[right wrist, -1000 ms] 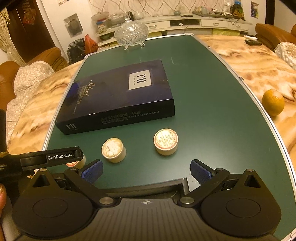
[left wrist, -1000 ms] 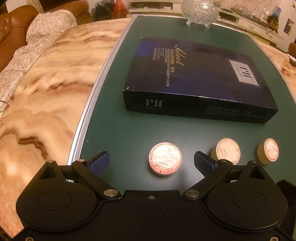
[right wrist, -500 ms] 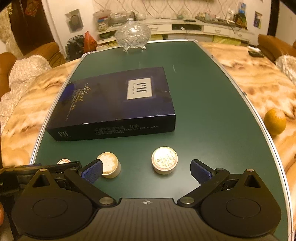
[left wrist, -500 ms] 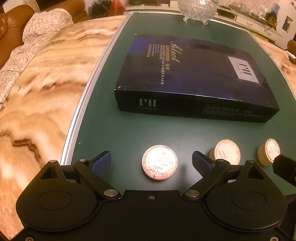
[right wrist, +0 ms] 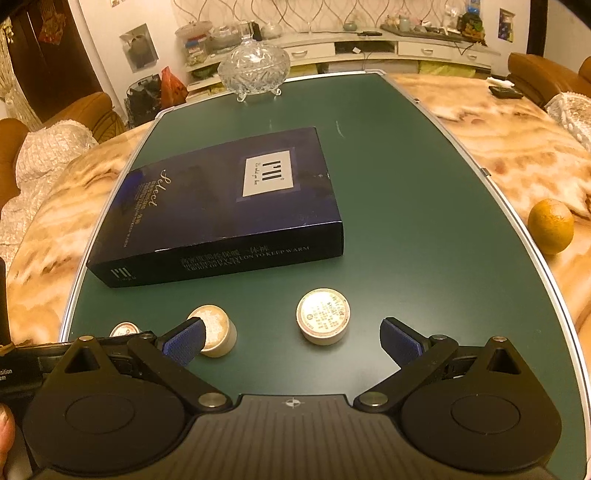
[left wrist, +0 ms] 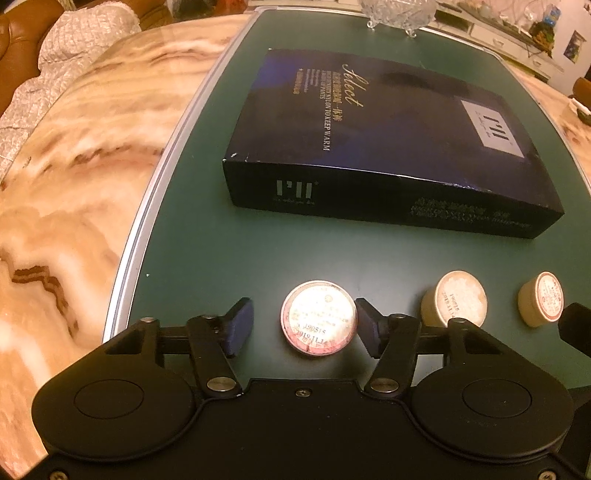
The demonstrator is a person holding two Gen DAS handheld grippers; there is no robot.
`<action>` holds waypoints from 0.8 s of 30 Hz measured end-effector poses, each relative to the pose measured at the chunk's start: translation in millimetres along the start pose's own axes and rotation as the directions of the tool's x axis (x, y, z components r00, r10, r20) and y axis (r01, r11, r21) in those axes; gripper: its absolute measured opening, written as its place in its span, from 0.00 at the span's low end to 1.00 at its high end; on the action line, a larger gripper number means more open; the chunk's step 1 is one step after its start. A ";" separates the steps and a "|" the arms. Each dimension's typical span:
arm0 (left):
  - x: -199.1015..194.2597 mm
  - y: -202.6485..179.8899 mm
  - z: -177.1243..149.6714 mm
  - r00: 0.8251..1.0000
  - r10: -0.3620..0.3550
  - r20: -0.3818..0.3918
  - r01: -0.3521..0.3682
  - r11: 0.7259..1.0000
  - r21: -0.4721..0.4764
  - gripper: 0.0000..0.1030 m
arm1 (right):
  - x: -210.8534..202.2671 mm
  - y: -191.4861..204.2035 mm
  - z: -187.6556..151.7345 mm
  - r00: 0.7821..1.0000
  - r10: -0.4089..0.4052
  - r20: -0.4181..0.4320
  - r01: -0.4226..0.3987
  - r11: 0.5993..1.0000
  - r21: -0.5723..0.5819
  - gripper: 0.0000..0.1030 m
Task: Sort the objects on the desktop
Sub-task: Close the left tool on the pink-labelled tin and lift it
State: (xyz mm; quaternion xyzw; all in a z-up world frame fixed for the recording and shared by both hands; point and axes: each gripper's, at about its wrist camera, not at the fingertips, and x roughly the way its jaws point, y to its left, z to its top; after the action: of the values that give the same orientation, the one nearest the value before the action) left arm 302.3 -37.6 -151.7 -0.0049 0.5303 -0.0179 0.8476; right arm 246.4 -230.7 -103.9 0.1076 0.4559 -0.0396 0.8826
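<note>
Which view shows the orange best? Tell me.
The right wrist view. The orange sits whole and unblocked on the marble tabletop, just outside the green mat's right edge. The left wrist view does not show it at all.

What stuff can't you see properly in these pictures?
- Pink-rimmed round tin: right wrist view, mostly behind the left gripper's black body.
- Clear cut-glass footed bowl: left wrist view, top cut off by the frame edge.
- Dark blue flat box: small side print blurred in the left wrist view.
- What the tins contain: lids on.
</note>
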 end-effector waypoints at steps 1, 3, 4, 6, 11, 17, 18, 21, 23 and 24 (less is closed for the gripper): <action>-0.4 -0.3 -0.1 1.000 -0.001 0.000 0.001 1.000 0.002 0.48 | 0.1 -0.5 0.1 1.000 0.002 -0.001 -0.002 1.000 0.003 1.00; -1.3 -0.5 -0.3 1.000 -0.002 -0.002 0.002 1.000 0.002 0.43 | -0.1 -0.8 0.1 1.000 0.003 -0.001 -0.003 1.000 0.007 1.00; -1.8 -0.4 -0.5 1.000 -0.004 -0.003 0.004 1.000 0.001 0.40 | -0.3 -0.8 0.0 1.000 0.004 -0.002 -0.004 1.000 0.008 1.00; -3.0 -0.5 -1.0 1.000 -0.004 -0.004 0.004 1.000 0.004 0.40 | -0.9 -0.4 -0.4 1.000 0.004 -0.003 -0.004 1.000 0.007 1.00; -7.4 0.1 -2.0 1.000 -0.007 0.002 0.007 1.000 0.003 0.40 | -3.9 -0.4 -1.4 1.000 0.003 -0.001 -0.003 1.000 0.006 1.00; -35.7 -4.6 -4.8 0.999 -0.001 0.032 0.000 0.999 0.033 0.40 | -8.1 -1.3 -1.6 1.000 -0.001 -0.003 0.001 1.000 0.000 1.00; -43.1 -5.9 -6.8 0.999 0.000 0.039 -0.001 0.999 0.041 0.40 | -9.3 -1.7 -1.5 1.000 -0.002 -0.002 0.002 1.000 0.000 1.00; -64.8 -9.3 -14.1 0.998 -0.004 0.058 0.000 0.998 0.064 0.40 | -11.7 -2.6 -1.1 1.000 -0.006 -0.001 0.006 1.000 -0.002 1.00; -79.8 -10.1 -22.7 0.998 -0.009 0.066 0.004 0.997 0.075 0.40 | -11.6 -3.5 -1.1 1.000 -0.013 -0.003 0.013 1.000 0.000 1.00; -85.8 -9.8 -27.2 0.998 -0.008 0.070 0.003 0.997 0.079 0.40 | -11.5 -4.0 -1.1 1.000 -0.016 -0.005 0.016 1.000 0.001 1.00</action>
State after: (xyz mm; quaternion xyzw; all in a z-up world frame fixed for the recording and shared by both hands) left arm 240.1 -44.0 -86.2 0.0264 0.4992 -0.0409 0.8651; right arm 238.3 -234.7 -95.8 0.1043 0.4588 -0.0469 0.8812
